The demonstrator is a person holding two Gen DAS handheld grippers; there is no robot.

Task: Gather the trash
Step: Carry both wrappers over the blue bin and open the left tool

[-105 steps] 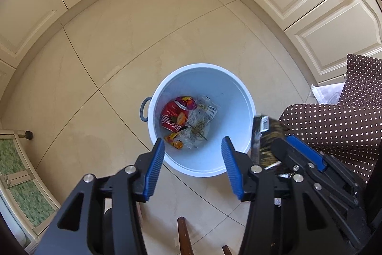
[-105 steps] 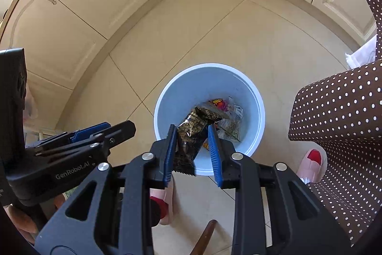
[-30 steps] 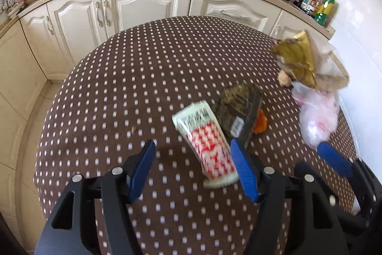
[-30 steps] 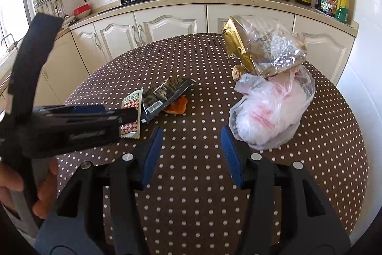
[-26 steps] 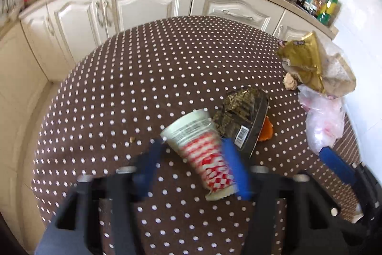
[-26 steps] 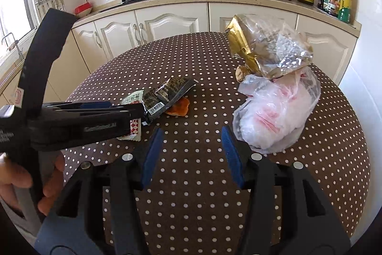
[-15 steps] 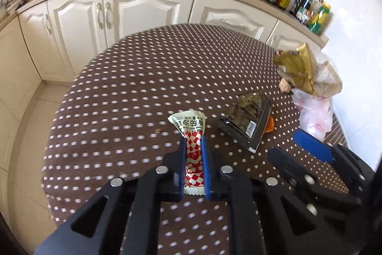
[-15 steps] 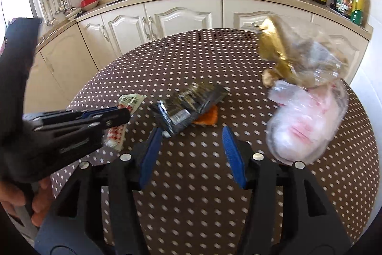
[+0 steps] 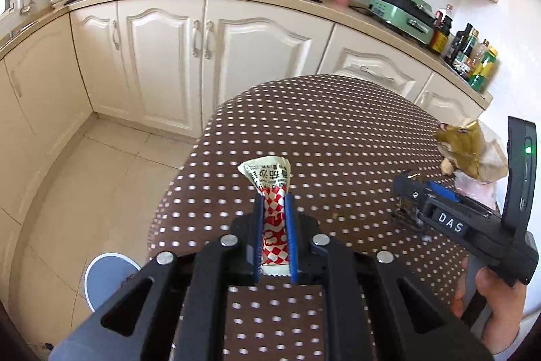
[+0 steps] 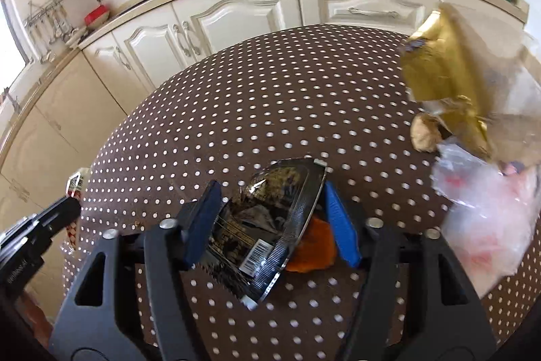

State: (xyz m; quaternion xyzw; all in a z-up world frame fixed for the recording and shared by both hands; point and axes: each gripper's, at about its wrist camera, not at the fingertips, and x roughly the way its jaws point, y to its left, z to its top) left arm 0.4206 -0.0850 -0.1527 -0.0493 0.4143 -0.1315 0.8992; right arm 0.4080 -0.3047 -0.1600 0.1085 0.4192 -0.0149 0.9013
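My left gripper (image 9: 274,205) is shut on a red-and-white checkered wrapper (image 9: 270,188) and holds it up above the polka-dot table (image 9: 338,131). My right gripper (image 10: 270,195) is open, its blue pads on either side of a black-and-gold snack wrapper (image 10: 267,225) lying on the table (image 10: 270,90), with an orange scrap (image 10: 312,251) under the wrapper's right edge. The right gripper also shows in the left wrist view (image 9: 426,192). The blue trash bin (image 9: 104,279) stands on the floor at lower left.
A gold bag (image 10: 443,76) and a clear plastic bag with pink contents (image 10: 487,212) lie at the table's right side. Cream kitchen cabinets (image 9: 169,56) and a counter with a stove, pans and bottles run behind the table. Tiled floor (image 9: 84,175) lies to the left.
My left gripper lifted the checkered wrapper off the table and swung left toward the bin side. My right gripper moved in low so its open pads straddle the black-and-gold wrapper.
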